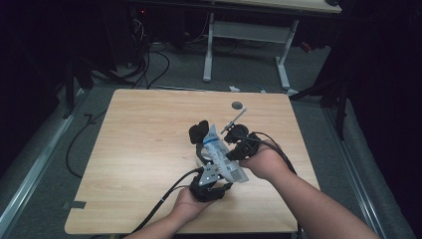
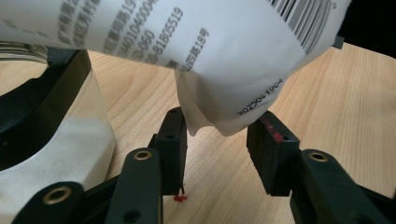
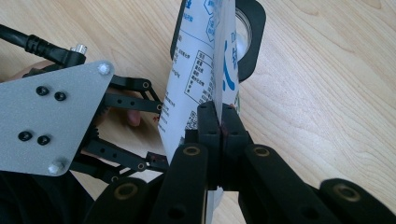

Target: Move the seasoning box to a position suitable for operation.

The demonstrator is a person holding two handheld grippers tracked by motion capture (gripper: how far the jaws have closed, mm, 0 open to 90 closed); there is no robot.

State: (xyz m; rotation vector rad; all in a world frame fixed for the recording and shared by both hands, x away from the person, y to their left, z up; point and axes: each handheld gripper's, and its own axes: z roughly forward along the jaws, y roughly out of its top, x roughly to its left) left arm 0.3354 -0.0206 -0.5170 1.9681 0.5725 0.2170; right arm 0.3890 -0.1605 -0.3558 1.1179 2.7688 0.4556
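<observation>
A white printed pouch (image 1: 221, 158) hangs tilted over the middle of the wooden table (image 1: 144, 149). My right gripper (image 1: 231, 155) is shut on its edge, and in the right gripper view the jaws (image 3: 220, 116) clamp the pouch (image 3: 198, 70) flat between them. My left gripper (image 1: 217, 169) sits just below, open. In the left gripper view the pouch's lower corner (image 2: 210, 70) hangs loose between the spread jaws (image 2: 219, 128) without being pinched. A clear jar (image 2: 79, 140) with white powder stands at their left, ringed by a black holder (image 3: 252, 42).
A small grey disc (image 1: 238, 105) and a thin white stick (image 1: 238, 118) lie on the table's far side. Cables trail from both grippers toward the near edge. A desk frame (image 1: 246, 35) stands on the floor beyond the table.
</observation>
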